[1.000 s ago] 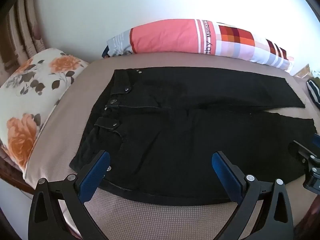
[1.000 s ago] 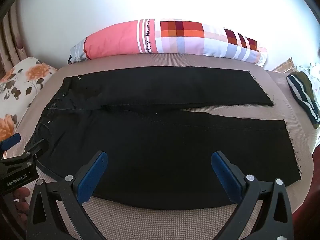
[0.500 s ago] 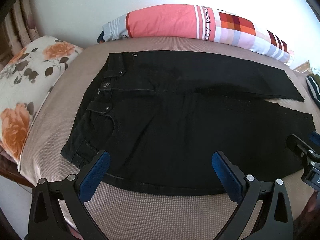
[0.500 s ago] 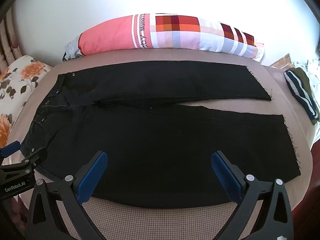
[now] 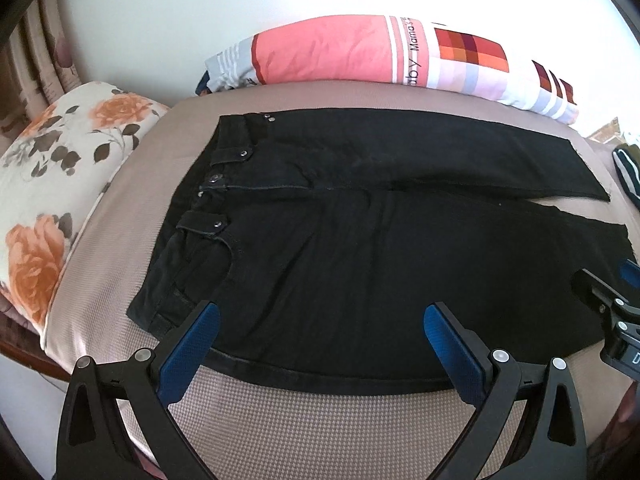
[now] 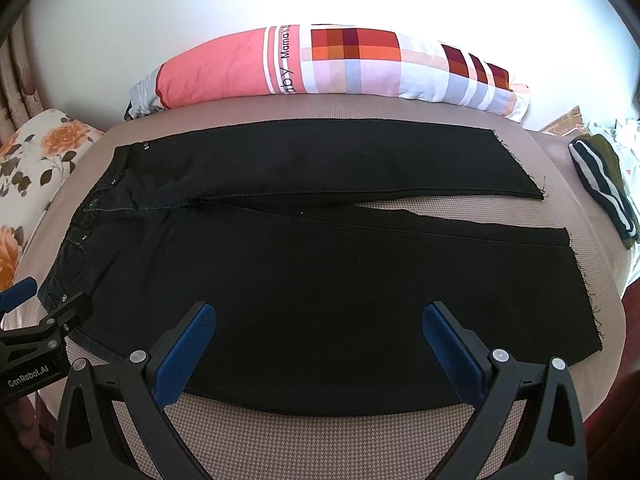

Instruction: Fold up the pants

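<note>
Black pants (image 5: 360, 240) lie spread flat on a beige bed (image 5: 320, 432), waistband to the left, both legs running right with frayed hems (image 6: 580, 272). My left gripper (image 5: 322, 320) is open and empty, hovering over the near edge of the pants by the hip. My right gripper (image 6: 318, 320) is open and empty over the near leg's lower edge. The pants also show in the right wrist view (image 6: 320, 260). Each gripper shows at the edge of the other's view.
A pink, checked pillow (image 6: 328, 68) lies along the bed's far edge by the white wall. A floral pillow (image 5: 60, 184) sits at the left. A dark striped garment (image 6: 604, 184) lies at the right edge of the bed.
Both grippers have shifted slightly over the bed's near edge, the left view now sitting a little closer to the waistband. Both stay open; the pants have not moved.
</note>
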